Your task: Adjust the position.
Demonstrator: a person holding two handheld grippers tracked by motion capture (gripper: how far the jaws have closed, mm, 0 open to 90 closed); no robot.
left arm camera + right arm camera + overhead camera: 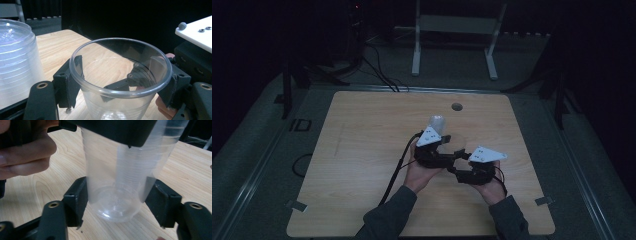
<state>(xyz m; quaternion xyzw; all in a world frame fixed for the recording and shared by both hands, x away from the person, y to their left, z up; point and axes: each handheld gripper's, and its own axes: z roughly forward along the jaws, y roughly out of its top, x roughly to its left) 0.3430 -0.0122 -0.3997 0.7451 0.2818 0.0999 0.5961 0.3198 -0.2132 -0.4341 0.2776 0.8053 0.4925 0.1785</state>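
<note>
Left gripper view: cup (120, 82) at centre, upright, clamped at rim by left gripper (120, 100); stack (15, 67) at left. Right gripper (117, 205) jaws flank base, contact unclear. Separation seemingly done; placing left.

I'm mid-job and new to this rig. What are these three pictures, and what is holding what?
No robot arm here: a person holds a two-jaw gripper in each hand. The high view looks down on the wooden table; the left hand and right hand come in from below. The other two pictures come from cameras riding on the grippers, looking along their black jaws. The left gripper clamps a clear cup just under its rim. The right gripper has its jaws either side of that cup's base; whether they press on it is unclear. A stack of clear cups stands on the table beside it.
</note>
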